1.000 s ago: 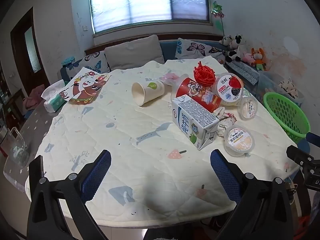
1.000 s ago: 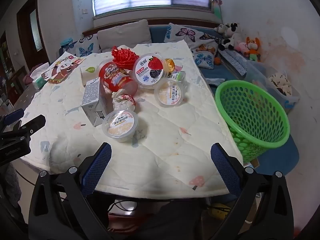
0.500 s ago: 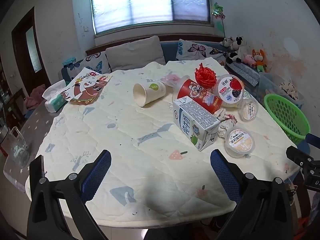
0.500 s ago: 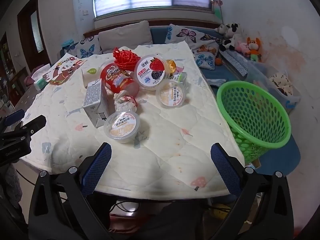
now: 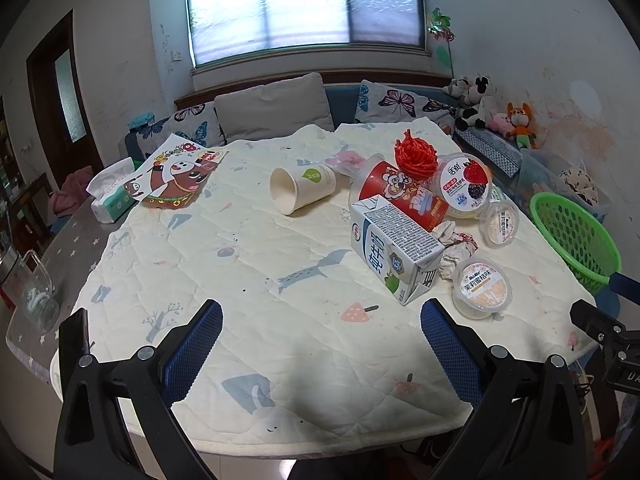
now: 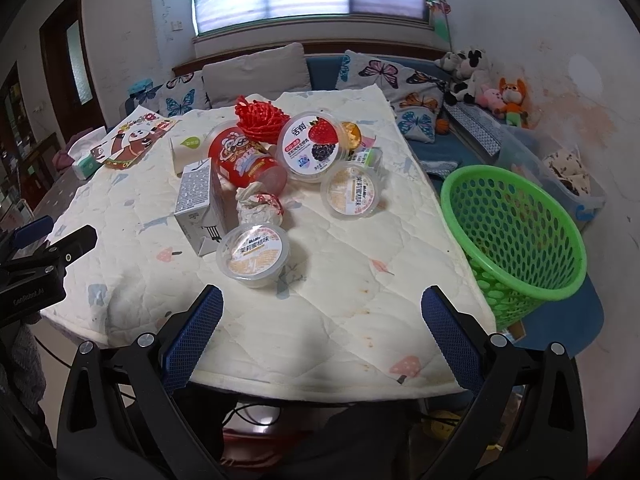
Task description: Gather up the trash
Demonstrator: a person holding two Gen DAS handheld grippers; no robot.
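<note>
Right wrist view: a counter [image 6: 360, 300] under a quilted cream cloth fills the frame, with a green mesh basket [image 6: 516, 236] standing just off its right edge, apparently empty. Trash sits in a cluster toward the far middle: a milk carton [image 6: 202, 204], a red snack tub [image 6: 244, 160] on its side, a berry yogurt cup [image 6: 312, 148], two sealed pudding cups, the nearer [image 6: 254, 254] and the farther [image 6: 354, 194], a crumpled wrapper [image 6: 260, 208] and a red foam net [image 6: 258, 118]. In the left wrist view a paper cup [image 5: 300, 188] lies tipped over, apart from the pile.

Nothing appears collected yet; this looks like the approach. The nearer pudding cup seems the likeliest first pick, calling for a forward reach, a squeeze, then a carry to the basket.

Both the right tongs [image 6: 322, 320] and the left tongs [image 5: 322, 332] are spread wide, holding and touching nothing, above the counter's near edge.
</note>
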